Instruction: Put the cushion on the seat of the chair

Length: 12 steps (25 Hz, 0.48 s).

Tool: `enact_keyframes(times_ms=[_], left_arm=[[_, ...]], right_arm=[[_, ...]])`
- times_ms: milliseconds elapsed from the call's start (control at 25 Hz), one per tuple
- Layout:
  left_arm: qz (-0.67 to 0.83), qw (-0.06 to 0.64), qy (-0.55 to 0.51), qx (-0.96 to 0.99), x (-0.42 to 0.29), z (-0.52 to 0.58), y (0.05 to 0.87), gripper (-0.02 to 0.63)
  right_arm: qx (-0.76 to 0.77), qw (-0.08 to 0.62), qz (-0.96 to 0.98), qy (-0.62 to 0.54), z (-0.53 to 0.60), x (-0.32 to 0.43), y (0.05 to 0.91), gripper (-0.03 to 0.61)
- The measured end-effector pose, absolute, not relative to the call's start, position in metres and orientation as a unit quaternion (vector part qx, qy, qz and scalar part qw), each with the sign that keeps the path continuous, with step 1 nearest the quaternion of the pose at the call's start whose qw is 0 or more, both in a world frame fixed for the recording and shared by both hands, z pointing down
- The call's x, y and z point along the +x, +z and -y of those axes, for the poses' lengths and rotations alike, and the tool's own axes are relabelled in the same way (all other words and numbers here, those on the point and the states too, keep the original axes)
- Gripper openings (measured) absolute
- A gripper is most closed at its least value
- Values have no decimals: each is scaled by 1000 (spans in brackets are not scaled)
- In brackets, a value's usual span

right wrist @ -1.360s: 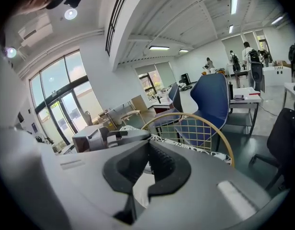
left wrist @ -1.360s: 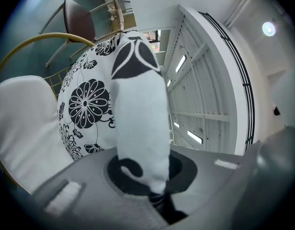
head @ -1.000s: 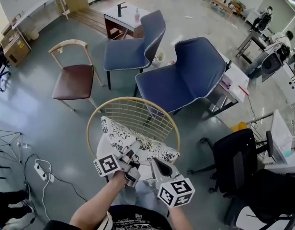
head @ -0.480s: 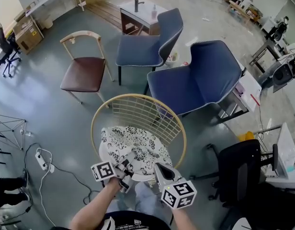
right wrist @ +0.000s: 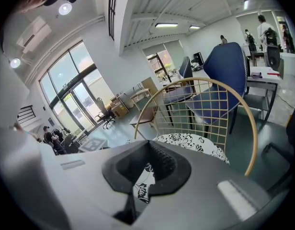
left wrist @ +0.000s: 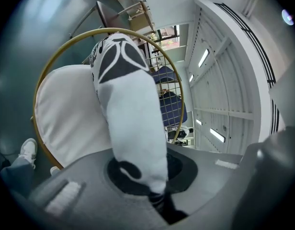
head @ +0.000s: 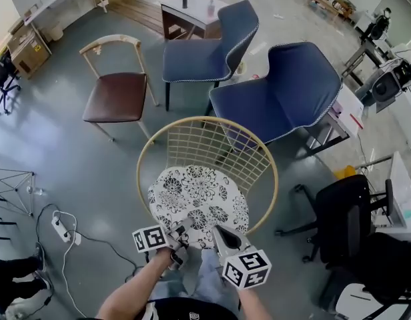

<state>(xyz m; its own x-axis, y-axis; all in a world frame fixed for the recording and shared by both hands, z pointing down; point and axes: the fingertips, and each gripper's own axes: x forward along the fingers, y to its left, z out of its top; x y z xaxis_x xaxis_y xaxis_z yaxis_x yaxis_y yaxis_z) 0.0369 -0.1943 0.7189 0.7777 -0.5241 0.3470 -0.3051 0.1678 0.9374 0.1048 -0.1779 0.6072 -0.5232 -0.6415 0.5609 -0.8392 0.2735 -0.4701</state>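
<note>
placing step, near its end: cushion (head: 195, 199) lying on the wire chair (head: 207, 118) seat, near edge pinched tight in left hand-held gripper (head: 179, 233) and right hand-held gripper (head: 218, 231). next, probably: let go with both, back away without dragging it.
</note>
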Motion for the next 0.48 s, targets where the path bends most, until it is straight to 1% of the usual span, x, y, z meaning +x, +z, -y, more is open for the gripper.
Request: enact_keyframes(times_ms=[240,480], left_arm=[[317,704,-28,635,23,171,758,9],[338,727,15,597,7,148,804,21]], right_arm=[[492,121,773,381,164,81,624,-5],[502,127,756,400,143,65,650,-5]])
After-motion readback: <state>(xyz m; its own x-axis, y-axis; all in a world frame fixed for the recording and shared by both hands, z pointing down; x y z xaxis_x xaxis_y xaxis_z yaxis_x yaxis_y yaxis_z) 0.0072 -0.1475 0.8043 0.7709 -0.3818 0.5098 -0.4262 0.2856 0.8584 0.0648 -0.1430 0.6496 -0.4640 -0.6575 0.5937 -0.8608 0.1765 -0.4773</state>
